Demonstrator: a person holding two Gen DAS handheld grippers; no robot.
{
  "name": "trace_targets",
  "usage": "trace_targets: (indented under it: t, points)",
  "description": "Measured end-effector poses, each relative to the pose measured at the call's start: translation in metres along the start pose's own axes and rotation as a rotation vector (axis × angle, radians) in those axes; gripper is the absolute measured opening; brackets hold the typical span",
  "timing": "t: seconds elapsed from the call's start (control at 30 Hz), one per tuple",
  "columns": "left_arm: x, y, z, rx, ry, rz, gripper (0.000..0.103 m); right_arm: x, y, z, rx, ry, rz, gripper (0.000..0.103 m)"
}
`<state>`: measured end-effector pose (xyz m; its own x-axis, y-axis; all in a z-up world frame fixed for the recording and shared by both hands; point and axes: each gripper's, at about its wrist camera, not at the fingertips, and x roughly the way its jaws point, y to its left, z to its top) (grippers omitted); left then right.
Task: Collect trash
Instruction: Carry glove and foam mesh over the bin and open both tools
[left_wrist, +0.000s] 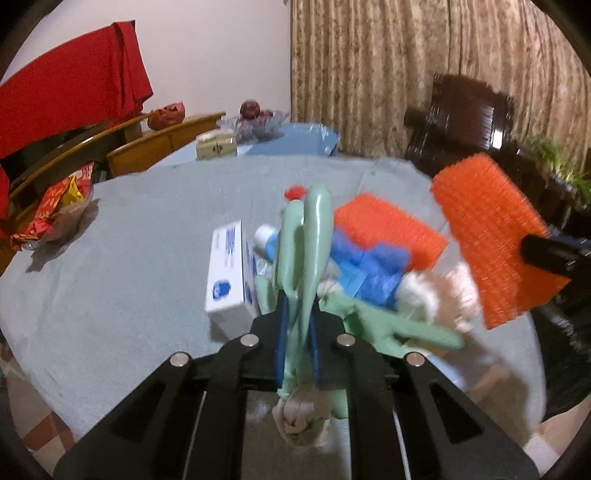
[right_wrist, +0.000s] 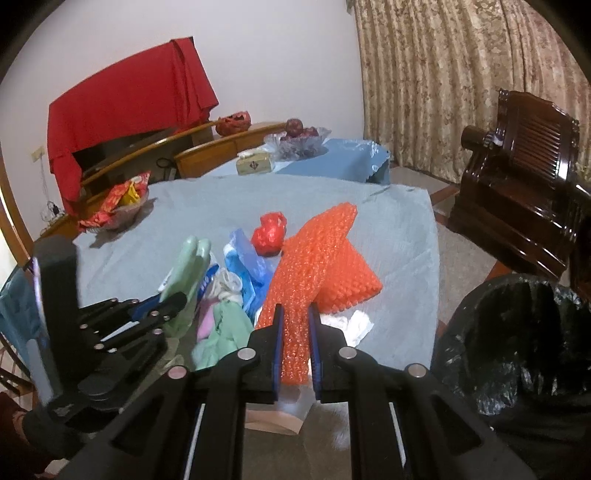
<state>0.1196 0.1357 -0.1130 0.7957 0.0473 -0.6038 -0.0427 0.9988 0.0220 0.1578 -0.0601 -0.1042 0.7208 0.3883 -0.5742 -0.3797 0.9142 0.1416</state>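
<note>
The left gripper (left_wrist: 297, 343) is pinching a pale green rubber glove (left_wrist: 308, 236), jaws squeezed narrow on its wrinkled cuff, the smooth fingers standing up toward 12 o'clock. The right gripper (right_wrist: 295, 339) is clamping a sheet of orange bubble wrap (right_wrist: 314, 254), jaws narrow on a gathered end, the bumpy sheet fanning out ahead over the bench (right_wrist: 388, 221).

The trash pile is sitting mid-bench on a light blue, slightly ribbed cloth. In the left view, a white box (left_wrist: 229, 273) with blue print is lying at 9 o'clock of the glove, crumpled blue plastic (left_wrist: 373, 269) at 3 o'clock, and fluffy white wadding (left_wrist: 436, 291) beyond that. More green rubber (left_wrist: 391, 325) is sprawling flat beside the gripper. In the right view, a knotted red plastic bag (right_wrist: 269, 232) is resting at 11 o'clock of the bubble wrap, touching its edge.

A bin (right_wrist: 517, 332) lined with glossy black plastic is standing off the bench at 3 o'clock; its inside is too dark to read. At 10 o'clock a clear bowl (right_wrist: 118, 214) is holding red and yellow packets. Far back, a glass dish (right_wrist: 299, 142) is carrying dark red fruit.
</note>
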Motion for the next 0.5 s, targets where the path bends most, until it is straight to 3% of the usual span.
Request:
trace_targets:
  t: [0.27, 0.5]
  points:
    - [-0.044, -0.035, 0.04, 0.012, -0.098, -0.124, 0.009, -0.04, -0.024, 0.013, 0.029, -0.082, -0.05, 0.012]
    - [-0.053, -0.105, 0.061, 0.059, -0.118, -0.301, 0.009, -0.087, -0.082, 0.002, 0.092, -0.115, -0.206, 0.012]
